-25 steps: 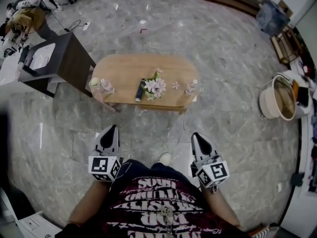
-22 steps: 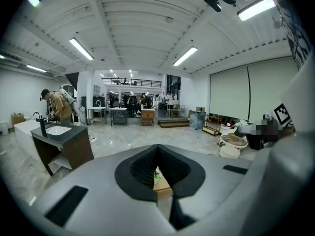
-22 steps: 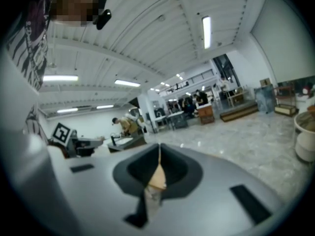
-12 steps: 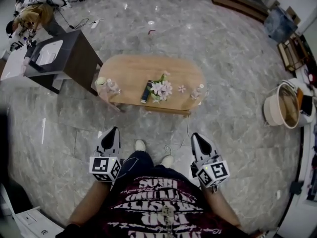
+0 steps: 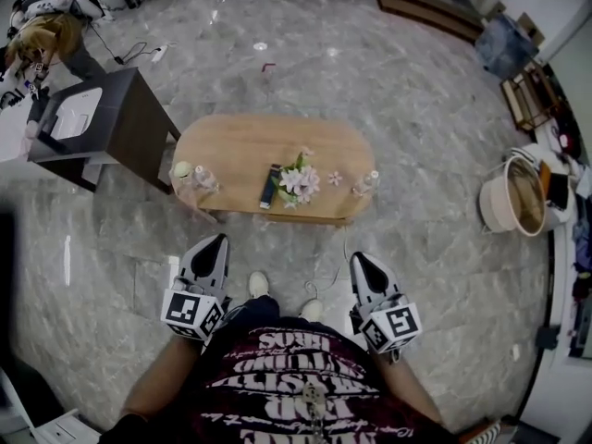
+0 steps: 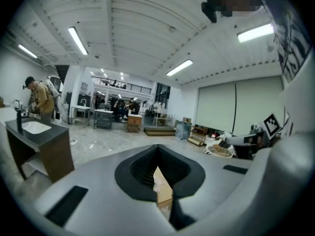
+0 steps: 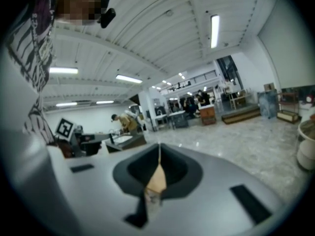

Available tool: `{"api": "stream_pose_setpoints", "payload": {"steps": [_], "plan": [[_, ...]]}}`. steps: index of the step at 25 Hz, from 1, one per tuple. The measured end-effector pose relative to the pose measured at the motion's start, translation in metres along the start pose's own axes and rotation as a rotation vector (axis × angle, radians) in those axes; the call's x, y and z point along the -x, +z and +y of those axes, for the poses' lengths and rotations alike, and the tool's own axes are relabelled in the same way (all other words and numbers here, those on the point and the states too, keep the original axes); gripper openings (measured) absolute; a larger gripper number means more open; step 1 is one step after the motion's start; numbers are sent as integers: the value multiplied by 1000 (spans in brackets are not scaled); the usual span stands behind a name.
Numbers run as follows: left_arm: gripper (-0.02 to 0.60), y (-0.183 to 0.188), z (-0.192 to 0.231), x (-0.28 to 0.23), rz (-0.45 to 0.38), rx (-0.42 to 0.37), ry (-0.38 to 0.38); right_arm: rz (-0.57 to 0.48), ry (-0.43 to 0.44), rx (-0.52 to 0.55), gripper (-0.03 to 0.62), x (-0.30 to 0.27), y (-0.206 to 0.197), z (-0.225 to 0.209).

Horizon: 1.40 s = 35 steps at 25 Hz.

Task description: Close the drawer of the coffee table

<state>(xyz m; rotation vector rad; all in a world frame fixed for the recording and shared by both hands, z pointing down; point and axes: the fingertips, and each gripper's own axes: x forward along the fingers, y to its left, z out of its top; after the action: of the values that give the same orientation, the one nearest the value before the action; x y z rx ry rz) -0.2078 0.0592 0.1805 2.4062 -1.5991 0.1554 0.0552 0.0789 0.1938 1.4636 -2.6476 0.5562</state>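
Note:
The oval wooden coffee table (image 5: 240, 146) stands on the marble floor ahead of me, with a dark remote (image 5: 269, 185), a bunch of pale flowers (image 5: 298, 179) and small bottles on top. A wooden strip (image 5: 305, 218) under its near edge may be the drawer front; I cannot tell how far out it stands. My left gripper (image 5: 215, 245) and right gripper (image 5: 358, 263) are held side by side short of the table, both pointing at it, shut and empty. The left gripper (image 6: 157, 149) and the right gripper (image 7: 159, 149) each show only a sliver of table past the closed jaws.
A dark sink cabinet (image 5: 106, 118) stands left of the table, with a person (image 5: 37, 35) behind it. A round tub (image 5: 513, 192) and shelves (image 5: 532, 95) sit at the right. My feet (image 5: 259, 285) are between the grippers.
I have stepped toward the table, one foot coming forward. Both grippers have been carried along toward it, still shut and side by side.

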Motion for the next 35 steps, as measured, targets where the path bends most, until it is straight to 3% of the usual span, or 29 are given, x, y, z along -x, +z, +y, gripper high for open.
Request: {"api": "stream_pose_setpoints", "payload": {"steps": [6, 13, 17, 21, 25, 30, 35], "plan": [[20, 25, 16, -32, -73, 30, -184, -31, -82, 42, 35, -27, 22, 15], [20, 19, 21, -82, -37, 133, -342, -28, -186, 67, 35, -25, 31, 19], [20, 16, 4, -104, -20, 102, -402, -46, -232, 59, 35, -23, 34, 3], [20, 11, 0, -122, 1, 51, -347, -34, -205, 80, 35, -30, 37, -17], [21, 3, 5, -136, 14, 95, -243, -18, -127, 90, 35, -39, 42, -45], [21, 4, -29, -168, -4, 95, -199, -85, -3, 141, 35, -39, 71, -92], [21, 4, -56, -173, 16, 90, -62, -38, 90, 124, 35, -37, 72, -137]]}}
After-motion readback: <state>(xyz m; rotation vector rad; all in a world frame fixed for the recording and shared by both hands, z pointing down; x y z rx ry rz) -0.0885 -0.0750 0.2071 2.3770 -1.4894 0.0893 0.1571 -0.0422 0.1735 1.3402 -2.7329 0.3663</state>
